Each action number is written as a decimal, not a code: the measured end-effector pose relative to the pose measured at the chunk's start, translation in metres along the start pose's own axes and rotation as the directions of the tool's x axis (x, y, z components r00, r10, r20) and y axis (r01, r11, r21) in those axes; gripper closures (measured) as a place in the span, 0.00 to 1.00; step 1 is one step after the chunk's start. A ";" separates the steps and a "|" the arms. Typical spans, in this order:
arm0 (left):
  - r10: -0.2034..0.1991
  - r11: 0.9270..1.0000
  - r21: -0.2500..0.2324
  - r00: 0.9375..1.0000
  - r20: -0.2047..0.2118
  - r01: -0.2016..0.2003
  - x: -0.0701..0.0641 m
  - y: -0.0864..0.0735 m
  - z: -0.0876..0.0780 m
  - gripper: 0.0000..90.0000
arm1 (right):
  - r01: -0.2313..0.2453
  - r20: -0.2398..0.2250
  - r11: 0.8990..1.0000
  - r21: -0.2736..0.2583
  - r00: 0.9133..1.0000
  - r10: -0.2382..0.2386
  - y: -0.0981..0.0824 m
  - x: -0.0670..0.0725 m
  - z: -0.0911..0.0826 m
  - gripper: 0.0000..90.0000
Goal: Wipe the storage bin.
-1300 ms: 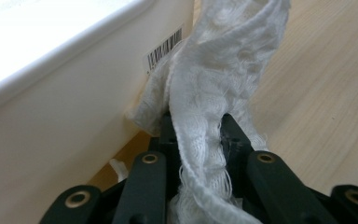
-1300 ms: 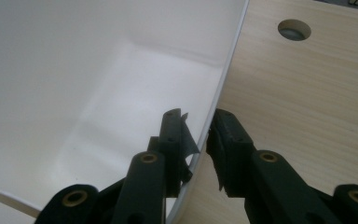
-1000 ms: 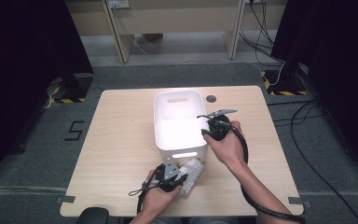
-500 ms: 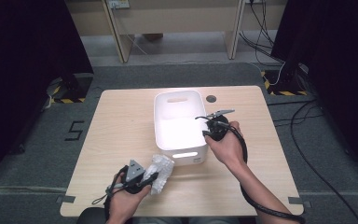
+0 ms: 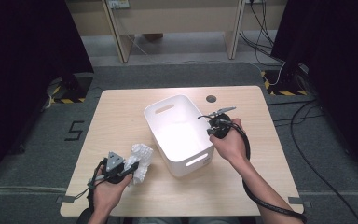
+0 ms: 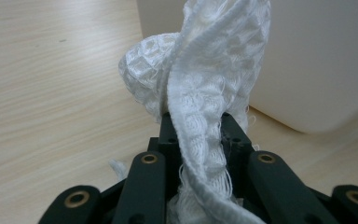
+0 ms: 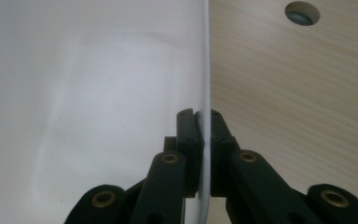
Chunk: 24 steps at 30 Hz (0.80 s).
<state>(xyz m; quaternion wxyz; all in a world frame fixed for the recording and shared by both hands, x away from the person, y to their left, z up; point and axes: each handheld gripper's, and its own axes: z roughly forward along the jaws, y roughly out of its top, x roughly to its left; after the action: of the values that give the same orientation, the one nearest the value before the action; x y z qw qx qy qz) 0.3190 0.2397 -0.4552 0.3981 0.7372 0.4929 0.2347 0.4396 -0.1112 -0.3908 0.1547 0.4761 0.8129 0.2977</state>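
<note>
A: The white cloth (image 6: 200,93) is hanging pinched in the left claw (image 5: 129,171), just beside the tub (image 5: 179,161).

B: And the right claw (image 7: 204,140) is just closing onto the tub's rim. If it's tugging sideways, the thin wall may be slipping free or tipping on the bench (image 5: 121,112).

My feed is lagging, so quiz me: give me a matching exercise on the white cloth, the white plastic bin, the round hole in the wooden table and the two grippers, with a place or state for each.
Things:
1. white waffle-weave cloth
2. white plastic bin
3. round hole in the wooden table
4. right gripper

Places or states:
A. beyond the bin, near the table's far edge
B. jaws have just been closing; clamped on the bin's right wall
C. pinched in the left gripper, near the table's front
D. standing open-topped at the table's middle

Pairs: 1-C, 2-D, 3-A, 4-B
</note>
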 end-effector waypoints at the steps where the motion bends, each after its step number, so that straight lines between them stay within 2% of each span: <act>1: -0.003 1.000 0.001 1.000 -0.017 0.003 0.006 0.003 0.002 0.83 | -0.001 -0.025 1.000 0.006 1.000 0.001 0.000 -0.002 0.000 0.98; 6: -0.006 1.000 0.001 0.999 -0.047 0.006 0.018 0.009 0.006 0.83 | 0.030 -0.044 0.999 0.010 0.999 -0.030 0.001 -0.004 0.000 0.97; 7: 0.002 1.000 0.005 0.998 -0.067 -0.001 0.024 0.013 0.010 0.83 | 0.015 -0.051 1.000 -0.015 0.999 -0.016 0.001 -0.005 -0.002 0.87; 8: 0.002 1.000 0.005 0.998 -0.067 -0.001 0.024 0.013 0.010 0.83 | 0.008 -0.058 1.000 -0.025 0.998 -0.010 0.002 -0.005 -0.004 0.85; 10: 0.013 1.000 0.011 0.995 -0.096 -0.012 0.033 0.021 0.017 0.83 | 0.007 -0.065 0.999 -0.041 0.998 -0.009 0.003 -0.004 -0.011 0.82; 11: 0.013 1.000 0.011 0.995 -0.096 -0.012 0.033 0.021 0.017 0.83 | 0.007 -0.065 0.999 -0.041 0.998 -0.009 0.003 -0.004 -0.011 0.82; 12: 0.016 1.000 0.013 0.994 -0.104 -0.015 0.036 0.023 0.020 0.83 | 0.012 -0.054 0.998 -0.060 0.998 -0.015 0.004 -0.003 -0.018 0.79; 16: 0.020 1.000 0.012 0.992 -0.124 -0.019 0.044 0.036 0.033 0.83 | -0.011 -0.047 0.998 -0.067 0.999 0.008 0.001 -0.004 -0.028 0.75; 20: 0.016 1.000 0.014 0.991 -0.132 -0.014 0.049 0.040 0.039 0.83 | -0.026 -0.043 0.999 -0.045 0.999 0.024 -0.004 -0.007 -0.030 0.75; 21: 0.013 1.000 0.014 0.991 -0.132 -0.011 0.050 0.041 0.041 0.83 | -0.019 -0.042 1.000 -0.024 0.999 0.018 -0.007 -0.008 -0.030 0.80; 24: 0.012 1.000 0.015 0.991 -0.135 -0.010 0.050 0.042 0.042 0.83 | -0.015 -0.044 1.000 -0.021 0.999 0.014 -0.008 -0.009 -0.029 0.86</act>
<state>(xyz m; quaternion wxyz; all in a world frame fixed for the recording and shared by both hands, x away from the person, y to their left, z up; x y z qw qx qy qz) 0.3930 0.2627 -0.4472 0.3576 0.7250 0.5163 0.2826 0.4231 -0.1321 -0.3736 0.1395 0.4738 0.8094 0.3177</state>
